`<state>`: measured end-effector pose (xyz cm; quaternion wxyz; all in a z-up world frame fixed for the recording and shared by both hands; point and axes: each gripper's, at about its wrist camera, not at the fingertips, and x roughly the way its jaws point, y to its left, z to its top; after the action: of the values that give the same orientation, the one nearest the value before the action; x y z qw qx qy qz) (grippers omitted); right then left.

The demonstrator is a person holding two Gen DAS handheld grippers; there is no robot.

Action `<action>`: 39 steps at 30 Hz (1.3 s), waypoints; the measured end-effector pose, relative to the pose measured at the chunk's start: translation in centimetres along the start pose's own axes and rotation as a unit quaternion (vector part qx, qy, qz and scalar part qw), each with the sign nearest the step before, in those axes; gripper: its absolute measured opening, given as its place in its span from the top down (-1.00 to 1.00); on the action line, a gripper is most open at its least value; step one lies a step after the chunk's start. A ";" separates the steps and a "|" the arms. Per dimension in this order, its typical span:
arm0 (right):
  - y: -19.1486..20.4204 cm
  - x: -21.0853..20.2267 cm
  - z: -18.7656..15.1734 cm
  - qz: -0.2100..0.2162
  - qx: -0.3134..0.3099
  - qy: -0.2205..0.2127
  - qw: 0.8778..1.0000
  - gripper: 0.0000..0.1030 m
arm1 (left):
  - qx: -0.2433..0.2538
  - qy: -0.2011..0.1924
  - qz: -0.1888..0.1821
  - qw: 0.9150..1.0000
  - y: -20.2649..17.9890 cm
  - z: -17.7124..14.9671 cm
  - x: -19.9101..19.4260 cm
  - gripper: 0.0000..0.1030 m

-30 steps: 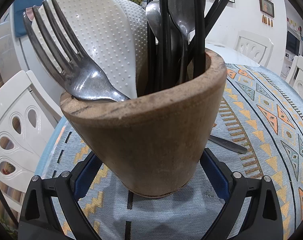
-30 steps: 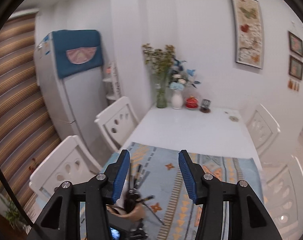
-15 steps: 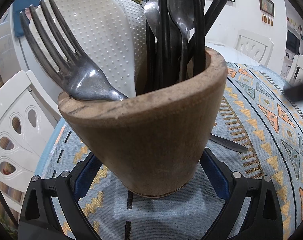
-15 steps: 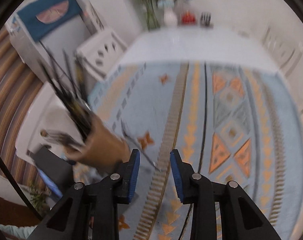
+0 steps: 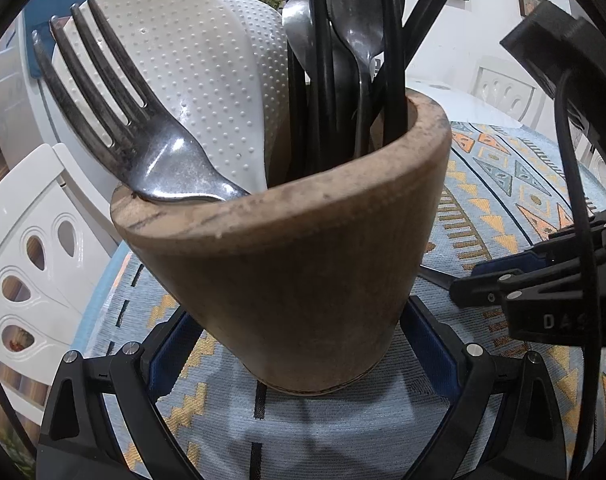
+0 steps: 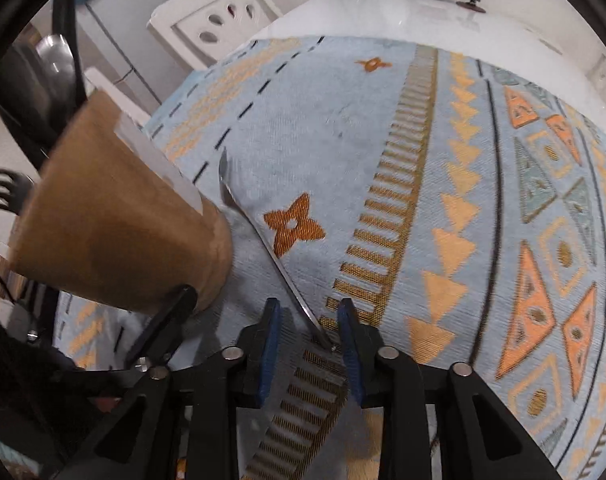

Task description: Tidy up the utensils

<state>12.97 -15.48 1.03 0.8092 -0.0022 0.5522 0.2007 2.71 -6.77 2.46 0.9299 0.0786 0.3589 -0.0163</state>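
Fork (image 5: 143, 152) and spoons (image 5: 355, 32) in holder (image 5: 295, 272); utensil (image 6: 263, 236) beside it on cloth (image 6: 443, 208).

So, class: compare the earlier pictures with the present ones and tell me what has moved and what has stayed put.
The right gripper dropped from facing the room to the patterned cloth; its jaws have been closing around the handle of the lying utensil, not yet pressing it. It now shows in the left view. The left gripper and wooden holder stayed put.

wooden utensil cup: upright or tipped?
Tipped. In the left wrist view the wooden cup leans left between the left gripper pads, its base edge lifted off the patterned cloth, forks and spoons inside.
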 end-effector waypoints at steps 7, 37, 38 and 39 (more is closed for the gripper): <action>0.7 -0.6 -1.2 -0.024 -0.030 -0.020 0.999 0.80 | 0.000 0.001 -0.001 1.000 -0.2 0.1 0.1 -0.90; -1.1 -6.4 -11.2 -0.051 0.063 0.024 0.996 0.66 | -0.004 0.009 -0.010 1.000 0.9 0.5 0.8 -0.90; -1.1 -6.0 -10.6 -0.051 0.060 0.024 0.997 0.66 | -0.004 0.009 -0.010 1.000 1.0 0.6 0.8 -0.90; -1.1 -5.6 -9.9 -0.050 0.059 0.023 0.997 0.66 | -0.004 0.009 -0.010 1.000 1.0 0.5 0.8 -0.90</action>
<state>2.71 -20.55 1.94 0.8039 0.0130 0.5809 0.1269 3.76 -5.89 2.45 0.9267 0.0714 0.3682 -0.0237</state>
